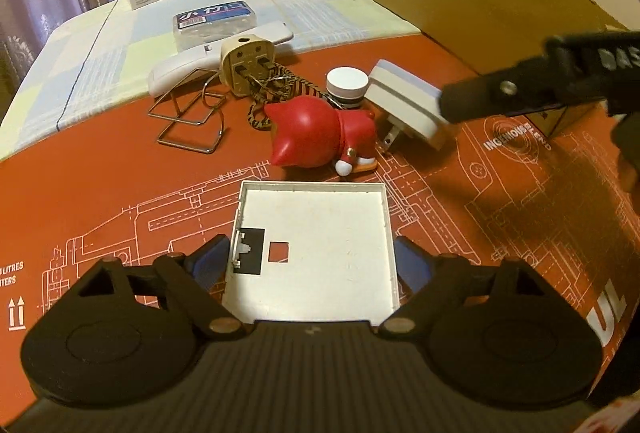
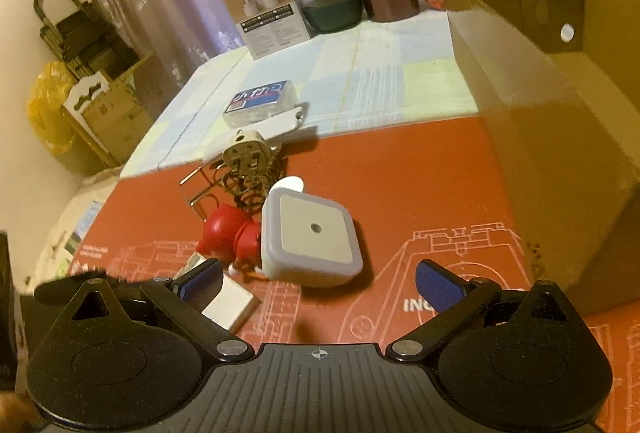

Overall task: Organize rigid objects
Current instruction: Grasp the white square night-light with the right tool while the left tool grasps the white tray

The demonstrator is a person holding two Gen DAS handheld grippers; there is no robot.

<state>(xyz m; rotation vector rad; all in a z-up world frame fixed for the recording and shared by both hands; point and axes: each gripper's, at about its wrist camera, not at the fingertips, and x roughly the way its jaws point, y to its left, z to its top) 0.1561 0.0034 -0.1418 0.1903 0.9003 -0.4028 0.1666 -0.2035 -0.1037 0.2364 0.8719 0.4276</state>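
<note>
A white square cover plate point(image 1: 320, 253) lies flat on the red mat point(image 1: 120, 173), hollow side up. My left gripper point(image 1: 311, 263) straddles it, and both blue pads point(image 1: 208, 261) press on its left and right edges. A corner of the plate point(image 2: 230, 303) shows in the right wrist view. My right gripper point(image 2: 318, 283) hangs open just short of a white square night light point(image 2: 312, 237), nothing between its pads. In the left wrist view one of its black fingers point(image 1: 500, 93) hovers over the night light point(image 1: 404, 101). A red cat figurine point(image 1: 316, 131) lies beside it.
Behind the figurine are a white-capped jar point(image 1: 346, 83), a beige plug adapter point(image 1: 246, 65), a wire stand point(image 1: 188, 121), a white remote point(image 1: 176, 71) and a blue-labelled plastic case point(image 1: 214, 19). An open cardboard box point(image 2: 560, 105) stands at the right. Cartons and jars line the back.
</note>
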